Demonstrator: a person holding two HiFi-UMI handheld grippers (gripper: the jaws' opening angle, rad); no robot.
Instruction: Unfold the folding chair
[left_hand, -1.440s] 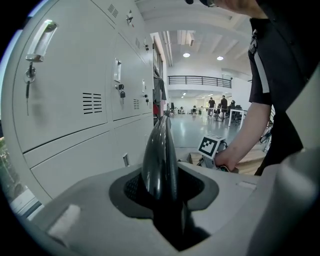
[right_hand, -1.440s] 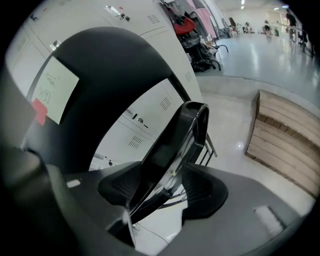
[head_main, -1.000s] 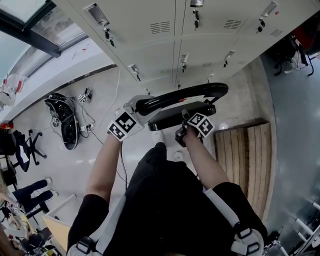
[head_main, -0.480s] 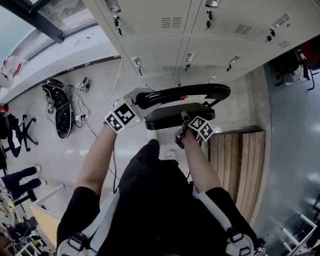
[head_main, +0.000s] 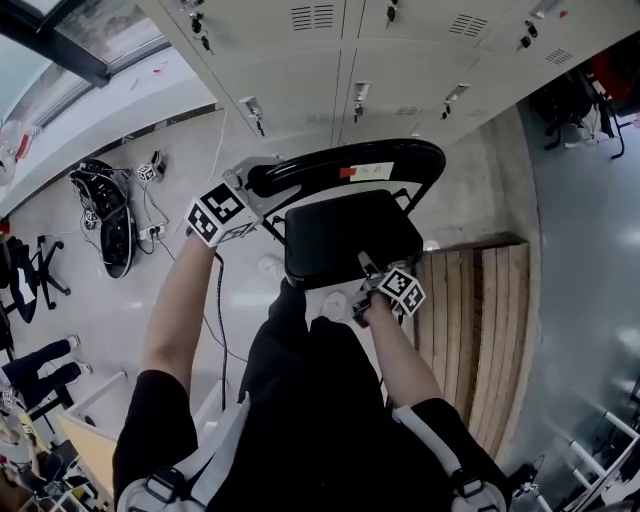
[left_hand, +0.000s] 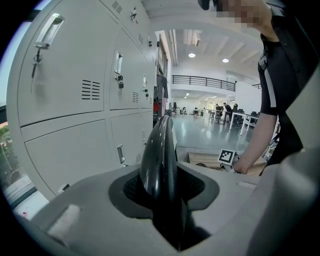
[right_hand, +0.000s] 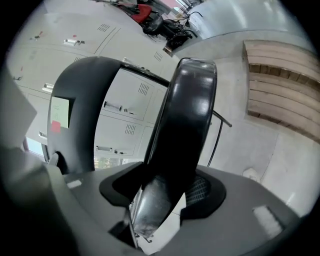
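The black folding chair stands in front of me by the lockers. Its curved backrest (head_main: 345, 168) is upright and its seat (head_main: 345, 238) lies swung out nearly flat. My left gripper (head_main: 262, 185) is shut on the backrest's left end; in the left gripper view the backrest edge (left_hand: 159, 160) fills the gap between the jaws (left_hand: 162, 200). My right gripper (head_main: 365, 270) holds the seat's near edge. Its jaws are closing, with the seat edge (right_hand: 187, 115) between them (right_hand: 160, 200). The backrest (right_hand: 75, 100) rises behind it.
Grey lockers (head_main: 330, 50) stand right behind the chair. A slatted wooden platform (head_main: 480, 320) lies on the floor to the right. Cables and black gear (head_main: 105, 215) lie at the left, with office chairs (head_main: 20, 270) further left. My legs are just below the seat.
The seat has swung down and toward me, away from the backrest, with my right gripper on its near edge. My left gripper has stayed on the backrest.
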